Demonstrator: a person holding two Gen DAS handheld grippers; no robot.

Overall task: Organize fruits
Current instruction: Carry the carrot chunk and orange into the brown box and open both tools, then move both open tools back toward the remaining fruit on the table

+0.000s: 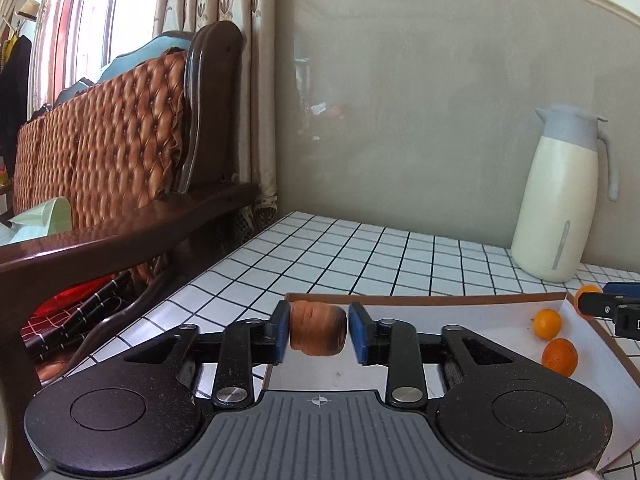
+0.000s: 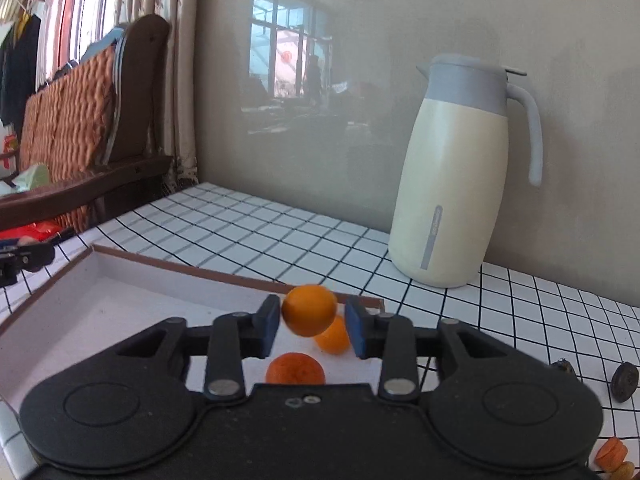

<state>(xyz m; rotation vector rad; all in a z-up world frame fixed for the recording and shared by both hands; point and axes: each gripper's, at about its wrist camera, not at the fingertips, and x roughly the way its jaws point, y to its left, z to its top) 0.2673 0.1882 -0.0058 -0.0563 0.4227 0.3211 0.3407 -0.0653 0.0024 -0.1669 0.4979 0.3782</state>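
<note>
Left gripper (image 1: 318, 330) first: its blue pads (image 1: 282, 332) sit either side of a brown, ridged fruit (image 1: 318, 330), the left pad touching it and the right pad showing a thin gap, so whether the fruit is truly pinched I cannot tell. It hangs over the near left corner of a shallow white tray (image 1: 460, 312) with a brown rim, which lies on a table covered in a white cloth with a black grid (image 1: 320, 252). Off to the left of the table stands a dark wooden sofa with a quilted orange back (image 1: 120, 136), and curtains hang behind it. Toward the right end of the tray lie two small oranges (image 1: 548, 323), one just behind the other, near the right wall. Above that end, the right gripper (image 2: 312, 322) has a third orange (image 2: 309, 310) between its pads; the left pad touches it, the right pad stands a little apart, and the fruit looks blurred, so the grip looks slack and I cannot tell whether it is still held. Seen from the right wrist, the two resting oranges lie directly below it inside the tray. Behind the tray, near the grey wall, a cream jug with a grey lid and handle (image 2: 452, 184) stands upright on the cloth. Further right, outside the tray, a dark round fruit (image 2: 624, 382) sits on the cloth, with orange pieces (image 2: 612, 454) at the near right edge.
</note>
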